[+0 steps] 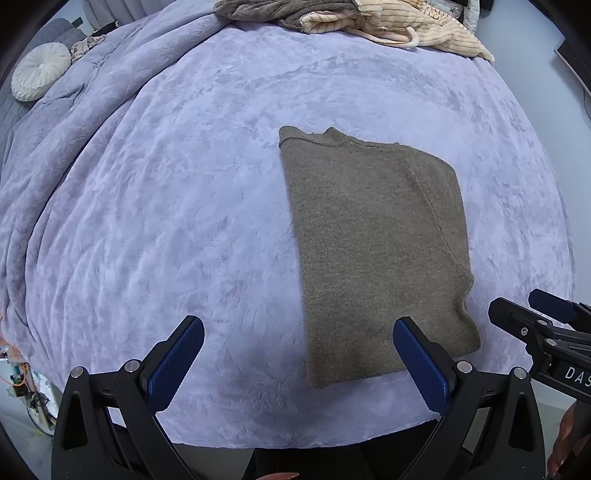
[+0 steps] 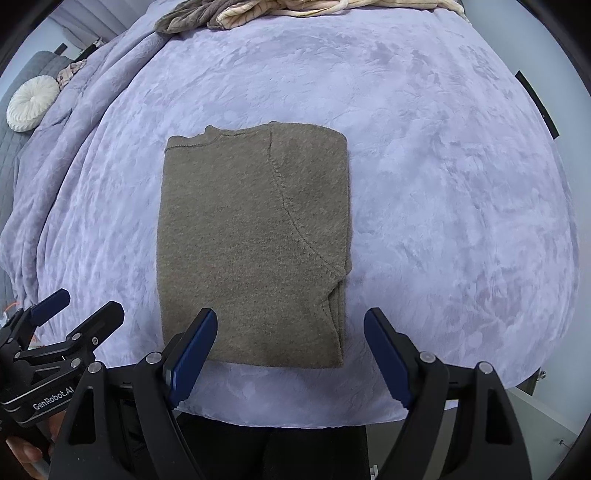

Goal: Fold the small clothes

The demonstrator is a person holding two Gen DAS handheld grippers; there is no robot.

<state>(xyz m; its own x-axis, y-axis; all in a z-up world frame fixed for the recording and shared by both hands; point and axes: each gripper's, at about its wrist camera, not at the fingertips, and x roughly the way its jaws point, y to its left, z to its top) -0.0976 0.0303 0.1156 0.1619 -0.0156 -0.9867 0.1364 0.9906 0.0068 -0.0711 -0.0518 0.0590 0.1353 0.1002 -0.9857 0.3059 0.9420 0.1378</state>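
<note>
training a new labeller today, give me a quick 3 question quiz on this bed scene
1. True or false: the right gripper is clamped on the brown sweater.
2. Multiple choice: where does the pile of unfolded clothes lie? A) at the far edge of the bed, B) on top of the brown sweater, C) between the fingers of the left gripper.
3. What round thing lies at the far left, beside the lavender blanket?

Key
1. False: both grippers are open and above the sweater, which lies folded flat.
2. A.
3. A white round cushion.
</note>
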